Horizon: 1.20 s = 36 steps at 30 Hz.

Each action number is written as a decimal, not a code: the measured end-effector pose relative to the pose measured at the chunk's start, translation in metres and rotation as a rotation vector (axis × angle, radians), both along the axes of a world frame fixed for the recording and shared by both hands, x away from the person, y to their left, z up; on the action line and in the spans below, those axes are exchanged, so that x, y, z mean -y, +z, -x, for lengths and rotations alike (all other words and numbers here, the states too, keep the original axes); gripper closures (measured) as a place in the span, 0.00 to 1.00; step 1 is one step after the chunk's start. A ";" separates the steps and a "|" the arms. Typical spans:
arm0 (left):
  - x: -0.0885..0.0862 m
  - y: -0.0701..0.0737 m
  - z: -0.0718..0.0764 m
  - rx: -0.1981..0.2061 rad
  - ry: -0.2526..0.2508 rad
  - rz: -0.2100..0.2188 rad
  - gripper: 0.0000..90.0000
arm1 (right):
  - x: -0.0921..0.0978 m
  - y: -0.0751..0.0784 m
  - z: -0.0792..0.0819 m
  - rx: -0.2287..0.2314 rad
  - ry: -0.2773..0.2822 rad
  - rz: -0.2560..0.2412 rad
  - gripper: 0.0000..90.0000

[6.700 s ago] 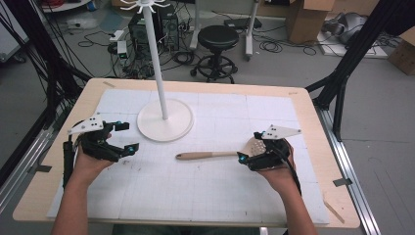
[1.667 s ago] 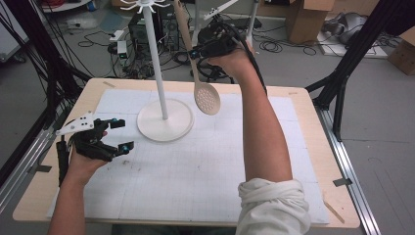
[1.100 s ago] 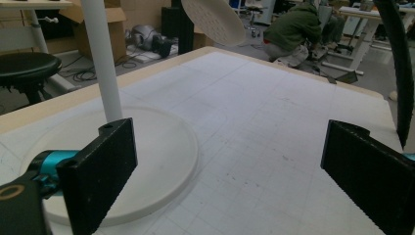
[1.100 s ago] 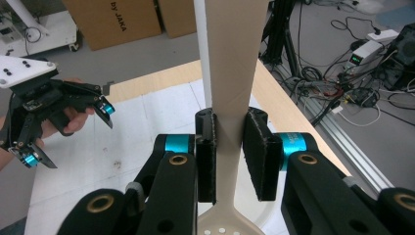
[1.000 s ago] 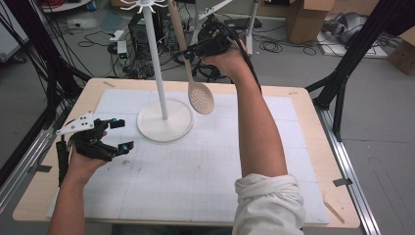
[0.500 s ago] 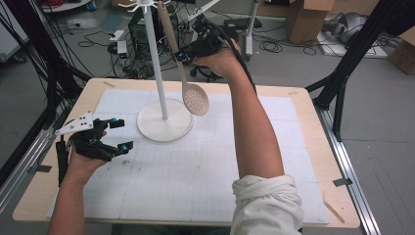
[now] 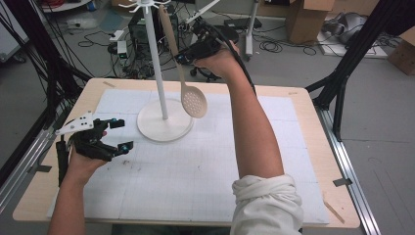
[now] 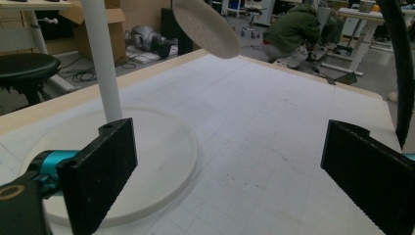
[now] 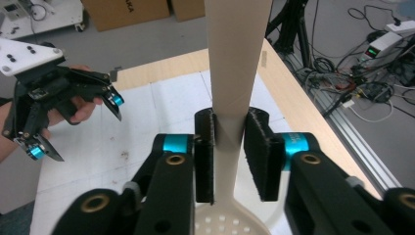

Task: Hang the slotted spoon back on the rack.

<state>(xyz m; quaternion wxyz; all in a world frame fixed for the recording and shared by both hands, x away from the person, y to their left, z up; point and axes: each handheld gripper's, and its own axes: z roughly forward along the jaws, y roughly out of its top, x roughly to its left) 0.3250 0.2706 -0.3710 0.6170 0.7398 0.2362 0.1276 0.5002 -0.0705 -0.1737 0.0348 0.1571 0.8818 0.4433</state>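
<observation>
the slotted spoon (image 7: 188, 90) hangs in the air above the table (image 7: 303, 122), bowl down and handle up, just beside the white pole of the hook stand (image 7: 155, 68). the right tongs (image 7: 188, 55) are clamped on its handle, jaws pressed against both sides in the right gripper view, the perforated bowl (image 9: 230, 225) just below them. the stand's round base (image 7: 164, 127) sits on the white grid mat (image 7: 195, 171). the left tongs (image 7: 117, 134) rest low over the mat near the base, jaws spread wide and holding nothing. no containers appear on the table.
</observation>
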 end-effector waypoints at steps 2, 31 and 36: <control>0.000 0.000 0.000 -0.002 -0.003 -0.002 0.08 | 0.001 0.001 0.001 0.002 -0.007 -0.011 0.72; 0.006 -0.001 0.001 -0.011 -0.020 0.003 0.08 | 0.062 -0.027 0.064 0.042 -0.017 -0.016 0.46; 0.006 -0.002 0.000 -0.014 -0.023 -0.002 0.08 | 0.081 -0.038 0.075 0.036 -0.039 -0.047 0.44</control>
